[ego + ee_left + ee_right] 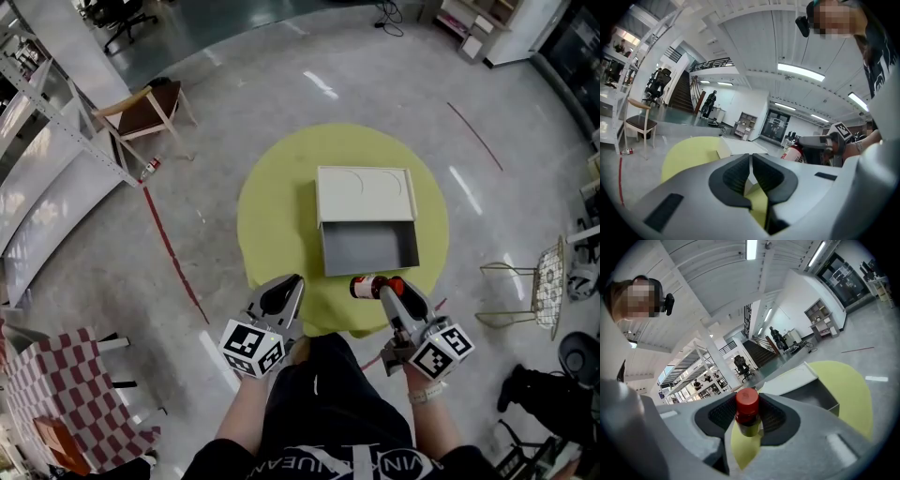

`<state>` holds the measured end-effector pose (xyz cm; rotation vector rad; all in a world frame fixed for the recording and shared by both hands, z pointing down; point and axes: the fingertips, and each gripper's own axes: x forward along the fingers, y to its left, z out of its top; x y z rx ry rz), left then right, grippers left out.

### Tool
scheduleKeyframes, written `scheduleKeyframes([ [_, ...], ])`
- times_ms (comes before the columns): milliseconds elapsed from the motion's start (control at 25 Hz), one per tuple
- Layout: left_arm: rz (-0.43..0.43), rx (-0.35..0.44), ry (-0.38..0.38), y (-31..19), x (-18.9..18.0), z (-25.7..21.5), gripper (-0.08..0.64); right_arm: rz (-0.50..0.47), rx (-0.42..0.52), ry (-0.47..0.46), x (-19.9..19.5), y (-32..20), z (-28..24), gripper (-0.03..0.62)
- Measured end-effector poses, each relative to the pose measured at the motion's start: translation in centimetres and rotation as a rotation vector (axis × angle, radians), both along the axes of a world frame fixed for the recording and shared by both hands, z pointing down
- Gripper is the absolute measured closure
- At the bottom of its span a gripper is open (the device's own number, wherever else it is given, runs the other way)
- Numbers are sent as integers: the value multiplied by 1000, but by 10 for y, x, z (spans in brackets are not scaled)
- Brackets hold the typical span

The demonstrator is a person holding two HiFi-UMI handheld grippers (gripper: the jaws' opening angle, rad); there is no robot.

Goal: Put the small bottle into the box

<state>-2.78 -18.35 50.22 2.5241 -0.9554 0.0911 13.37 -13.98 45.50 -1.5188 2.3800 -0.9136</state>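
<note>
Box open on table; small bottle in right gripper, outside box.

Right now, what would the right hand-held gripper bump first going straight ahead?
Probably the box, at its near wall, the small bottle in the right hand-held gripper touching first; depth unclear.

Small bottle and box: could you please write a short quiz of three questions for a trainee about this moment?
1. True or false: the small bottle already lies inside the box.
2. The box stands open on a round table. What colour is the table top? A red, B yellow, C blue.
3. Fill in: the jaws of the ___ gripper are shut on the small bottle.

Key: 1 false, the bottle is still held short of the box. 2 B. 3 right: the right gripper holds it, red cap towards its camera.
</note>
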Motion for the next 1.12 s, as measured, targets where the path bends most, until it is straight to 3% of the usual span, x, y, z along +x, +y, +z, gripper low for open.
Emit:
scheduleKeyframes([
  [720, -49, -65, 1, -31, 12, 31, 534, -90, -57, 32, -12, -66, 29, 451],
  [1120, -63, -85, -1, -34, 17, 47, 534, -191, -45, 236, -31, -78, 51, 451],
])
